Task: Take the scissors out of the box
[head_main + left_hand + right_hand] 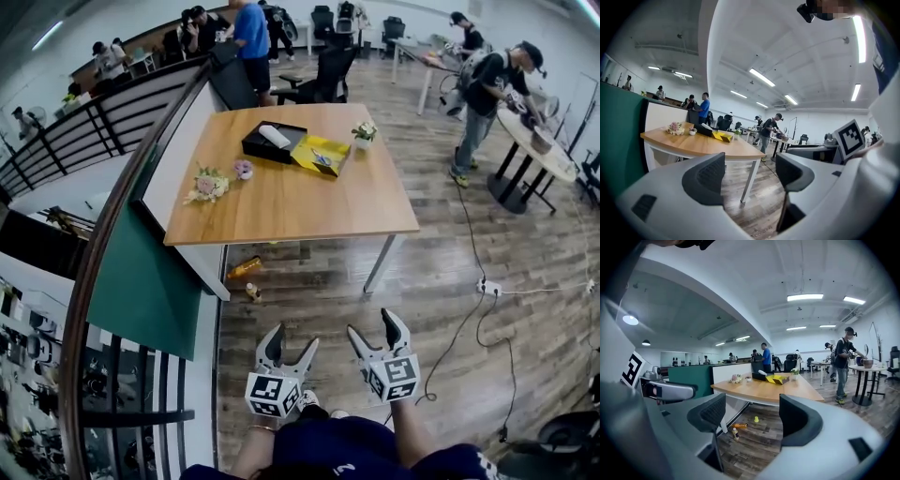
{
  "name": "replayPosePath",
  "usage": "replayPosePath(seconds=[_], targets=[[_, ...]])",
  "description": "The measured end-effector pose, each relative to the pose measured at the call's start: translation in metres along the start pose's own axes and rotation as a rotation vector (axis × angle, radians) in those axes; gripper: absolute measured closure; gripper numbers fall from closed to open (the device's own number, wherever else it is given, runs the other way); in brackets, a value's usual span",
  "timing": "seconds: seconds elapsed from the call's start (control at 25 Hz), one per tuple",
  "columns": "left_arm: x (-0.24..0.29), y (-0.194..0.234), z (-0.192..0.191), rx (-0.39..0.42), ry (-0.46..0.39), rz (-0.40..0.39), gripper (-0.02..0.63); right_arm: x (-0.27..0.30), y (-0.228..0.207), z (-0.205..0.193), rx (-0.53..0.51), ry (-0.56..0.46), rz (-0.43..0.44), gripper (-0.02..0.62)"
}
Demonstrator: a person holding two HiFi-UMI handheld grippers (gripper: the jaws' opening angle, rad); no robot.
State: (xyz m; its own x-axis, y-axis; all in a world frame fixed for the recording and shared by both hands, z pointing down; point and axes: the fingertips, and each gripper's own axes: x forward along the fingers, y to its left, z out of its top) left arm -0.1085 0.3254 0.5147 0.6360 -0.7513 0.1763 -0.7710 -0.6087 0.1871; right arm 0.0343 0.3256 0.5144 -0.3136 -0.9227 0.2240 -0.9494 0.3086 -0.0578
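Room: an open office with a wood-plank floor, other people busy at the far tables.
Table: a square light-wood table with white legs stands well ahead of the person.
Box: a black open box sits on the table's far side, just beside a flat yellow box; scissors cannot be made out.
Left gripper: jaws wide apart, nothing between them, over the floor short of the table.
Right gripper: jaws equally wide, empty, alongside the left.
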Motion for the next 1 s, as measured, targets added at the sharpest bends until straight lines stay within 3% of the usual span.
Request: replayPosePath(seconds=[0.28,0.6,1.0], targets=[[0.015,0.032,0.007,0.010,0.006,-0.031,0.285,0.020,-0.006,0.009,0.030,-0.025,-0.086,0.236],[0.037,0.050,-0.003,-0.006,0.057,-0.040,0.287,0.044,-0.014,0.009,0.014,-0.002,-0.110,0.235],[0.089,0.092,0.009,-0.037,0.023,0.054,0.287,0.126,-0.042,0.009,0.023,0.025,-0.007,0.236]])
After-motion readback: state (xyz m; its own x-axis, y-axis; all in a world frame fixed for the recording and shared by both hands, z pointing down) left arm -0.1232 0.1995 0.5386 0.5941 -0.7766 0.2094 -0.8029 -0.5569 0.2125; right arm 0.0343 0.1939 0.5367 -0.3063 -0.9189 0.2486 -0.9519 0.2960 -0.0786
